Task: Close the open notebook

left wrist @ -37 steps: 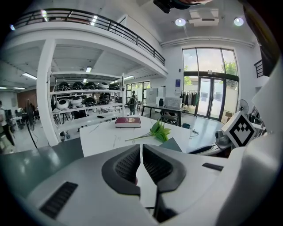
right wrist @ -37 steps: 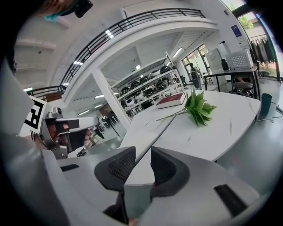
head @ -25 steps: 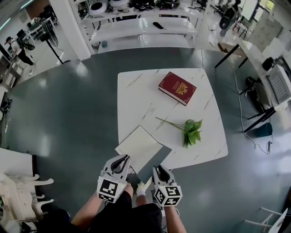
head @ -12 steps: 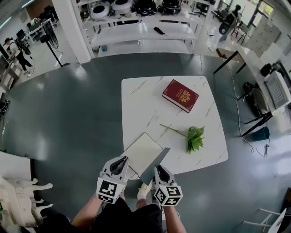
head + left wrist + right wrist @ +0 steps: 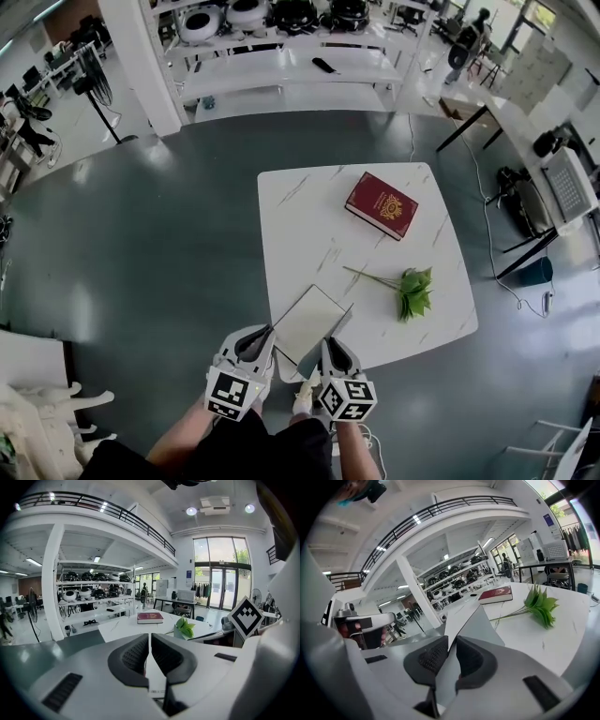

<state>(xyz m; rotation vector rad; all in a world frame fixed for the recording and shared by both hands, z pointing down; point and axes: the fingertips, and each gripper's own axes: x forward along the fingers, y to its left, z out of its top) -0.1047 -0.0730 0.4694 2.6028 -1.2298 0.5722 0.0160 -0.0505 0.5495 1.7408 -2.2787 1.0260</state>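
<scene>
Right gripper view: my right gripper (image 5: 451,642) closing on raised grey cover (image 5: 480,624) of notebook (image 5: 309,323); left gripper (image 5: 149,638) pinches its near-left edge. Thin cover could slip and flop open.

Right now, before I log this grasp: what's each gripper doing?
Left gripper: closed on the notebook.
Right gripper: fingers closing, the notebook's raised cover gripped between them.
</scene>
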